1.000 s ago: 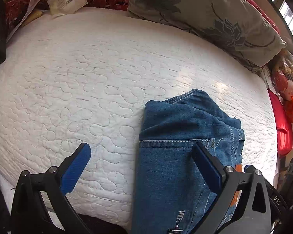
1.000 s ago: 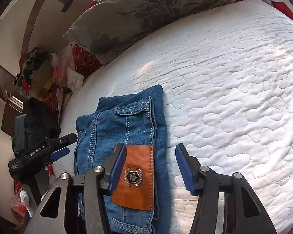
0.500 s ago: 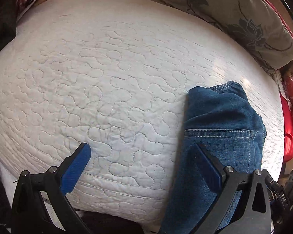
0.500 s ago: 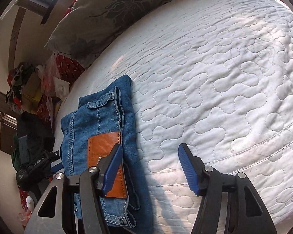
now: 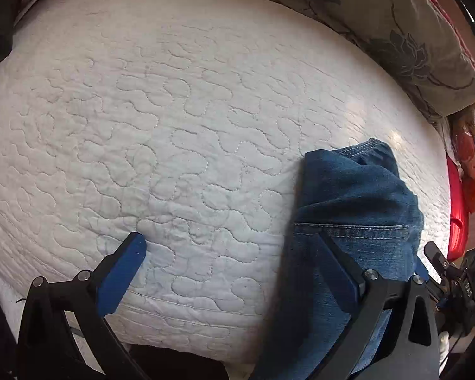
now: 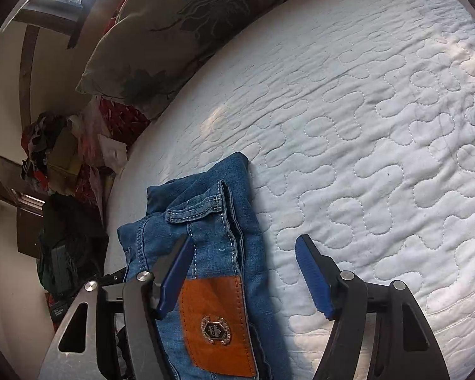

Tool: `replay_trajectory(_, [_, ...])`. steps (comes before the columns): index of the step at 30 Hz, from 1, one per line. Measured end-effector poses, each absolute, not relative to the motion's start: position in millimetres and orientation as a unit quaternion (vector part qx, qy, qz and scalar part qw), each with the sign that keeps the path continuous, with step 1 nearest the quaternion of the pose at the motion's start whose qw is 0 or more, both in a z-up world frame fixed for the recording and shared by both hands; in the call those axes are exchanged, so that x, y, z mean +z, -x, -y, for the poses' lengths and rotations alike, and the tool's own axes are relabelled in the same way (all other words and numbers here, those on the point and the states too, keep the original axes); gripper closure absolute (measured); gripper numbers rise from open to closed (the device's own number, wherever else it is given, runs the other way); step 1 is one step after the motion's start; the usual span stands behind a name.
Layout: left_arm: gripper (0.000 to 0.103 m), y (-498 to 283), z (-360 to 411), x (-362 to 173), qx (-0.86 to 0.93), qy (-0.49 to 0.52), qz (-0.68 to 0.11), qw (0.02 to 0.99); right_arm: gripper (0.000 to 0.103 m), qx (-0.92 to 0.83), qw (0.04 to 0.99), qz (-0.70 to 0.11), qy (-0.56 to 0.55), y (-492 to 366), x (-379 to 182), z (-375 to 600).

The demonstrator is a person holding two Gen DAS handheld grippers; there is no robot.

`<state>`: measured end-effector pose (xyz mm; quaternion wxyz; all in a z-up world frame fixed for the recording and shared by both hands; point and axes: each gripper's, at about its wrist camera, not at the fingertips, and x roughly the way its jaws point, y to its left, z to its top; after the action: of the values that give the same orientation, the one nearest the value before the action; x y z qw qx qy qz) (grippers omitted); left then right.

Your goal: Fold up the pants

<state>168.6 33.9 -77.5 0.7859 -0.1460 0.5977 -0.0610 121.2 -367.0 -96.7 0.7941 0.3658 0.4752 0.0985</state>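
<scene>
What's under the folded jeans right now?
The folded jeans lie directly on the white quilted bedcover, which shows bare all around them. Whatever sits beneath the denim itself, including the lower folded layers, is covered and cannot be seen.

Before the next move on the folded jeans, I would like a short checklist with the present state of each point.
1. Left tool free of cloth: ok. It stands open; one finger hangs over the quilt, the other over the jeans, nothing pinched.
2. Right tool free of cloth: ok. It has just been opening; the jeans' edge lies between the pads, not pressed.
3. Jeans folded compactly: ok. They lie in a stacked bundle, leather patch on top.
4. Fold edges aligned: cannot tell; the near end is hidden by the tools.
5. Quilt beside the bundle bare: ok.
6. Pillow apart from the jeans: ok.
</scene>
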Motion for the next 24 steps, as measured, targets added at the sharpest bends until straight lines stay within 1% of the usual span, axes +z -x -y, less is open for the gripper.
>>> replay_trajectory(3, [0.0,-165,-34,-68,-0.132,0.226,-0.592,0.762,0.033,0.114,0.796,-0.478,-0.352,-131,-97,359])
replay_trajectory(5, [0.0,-173,-25,-73,-0.145,0.247,-0.605,0.743,0.033,0.118,0.796,-0.484,-0.344,-138,-99,354])
replay_trajectory(10, [0.0,-203,13,-87,-0.126,0.211,-0.627,0.739,0.034,0.134,0.801,-0.491,-0.315,-149,-98,339])
replay_trajectory(11, [0.0,-205,22,-86,-0.111,0.189,-0.626,0.748,0.038,0.135,0.807,-0.492,-0.299,-151,-98,336])
replay_trajectory(12, [0.004,-207,32,-84,-0.095,0.162,-0.627,0.756,0.053,0.129,0.815,-0.492,-0.276,-152,-96,334])
replay_trajectory(13, [0.011,-207,37,-81,-0.092,0.134,-0.622,0.766,0.062,0.125,0.821,-0.499,-0.248,-154,-93,331])
replay_trajectory(14, [0.016,-206,49,-75,-0.094,0.087,-0.61,0.782,0.067,0.13,0.83,-0.498,-0.214,-154,-88,327])
replay_trajectory(16, [0.015,-202,72,-75,-0.081,-0.003,-0.588,0.805,0.067,0.132,0.84,-0.506,-0.143,-157,-90,318])
replay_trajectory(17, [0.015,-200,76,-77,-0.075,-0.018,-0.583,0.808,0.066,0.131,0.838,-0.51,-0.14,-158,-92,317])
replay_trajectory(19, [0.015,-198,69,-71,-0.084,0.006,-0.578,0.811,0.061,0.129,0.833,-0.512,-0.164,-159,-89,319])
replay_trajectory(22, [0.016,-187,37,-58,-0.12,0.093,-0.586,0.796,0.058,0.138,0.82,-0.506,-0.23,-143,-82,334])
replay_trajectory(24, [0.016,-166,16,-45,-0.132,0.11,-0.584,0.794,0.048,0.15,0.801,-0.509,-0.277,-119,-82,345])
